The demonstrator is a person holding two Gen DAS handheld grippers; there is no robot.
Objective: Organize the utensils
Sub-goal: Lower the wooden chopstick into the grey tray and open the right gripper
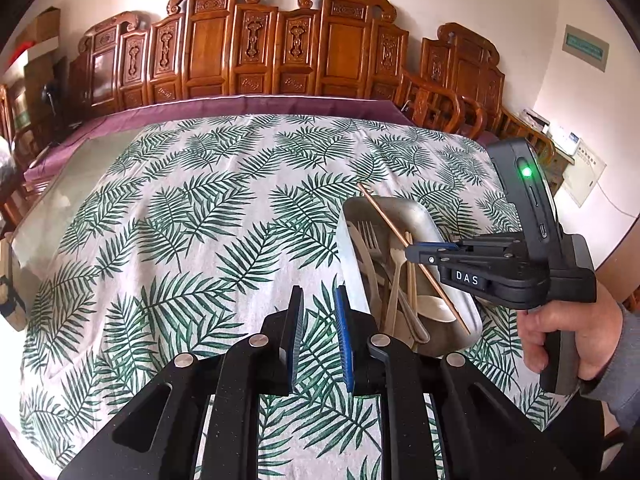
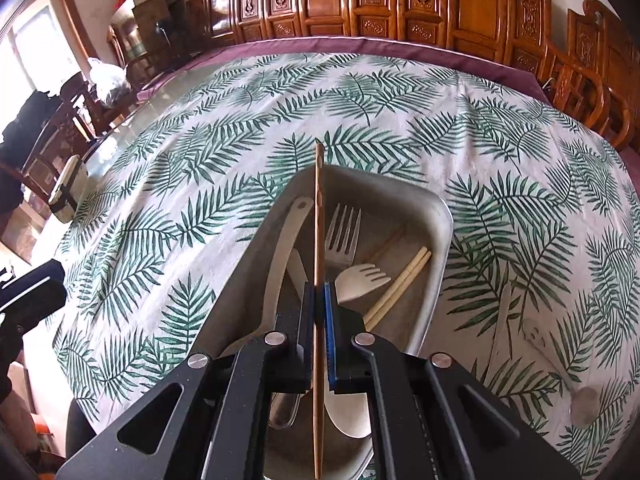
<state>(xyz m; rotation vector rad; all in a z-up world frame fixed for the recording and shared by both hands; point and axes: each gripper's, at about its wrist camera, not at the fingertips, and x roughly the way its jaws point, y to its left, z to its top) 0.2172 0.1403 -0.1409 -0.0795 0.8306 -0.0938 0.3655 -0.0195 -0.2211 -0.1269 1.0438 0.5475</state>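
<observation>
A metal tray [image 1: 424, 216] [image 2: 444, 216] sits on the leaf-print tablecloth. It holds a metal fork [image 2: 342, 236], a cream spork [image 2: 362, 280], a cream spoon [image 2: 288, 232], and a pair of pale chopsticks [image 2: 404, 280]. My right gripper [image 2: 319, 292] [image 1: 412, 250] is shut on a brown wooden chopstick [image 2: 319, 216] [image 1: 384, 220] and holds it above the tray, along its length. My left gripper [image 1: 318, 296] is open and empty, just left of the tray's near end.
Carved wooden chairs [image 1: 248, 48] line the far side of the table. A cream knife [image 2: 502, 328] and a clear spoon [image 2: 560, 364] lie on the cloth right of the tray. A bare glass tabletop [image 1: 52, 200] shows at the left edge.
</observation>
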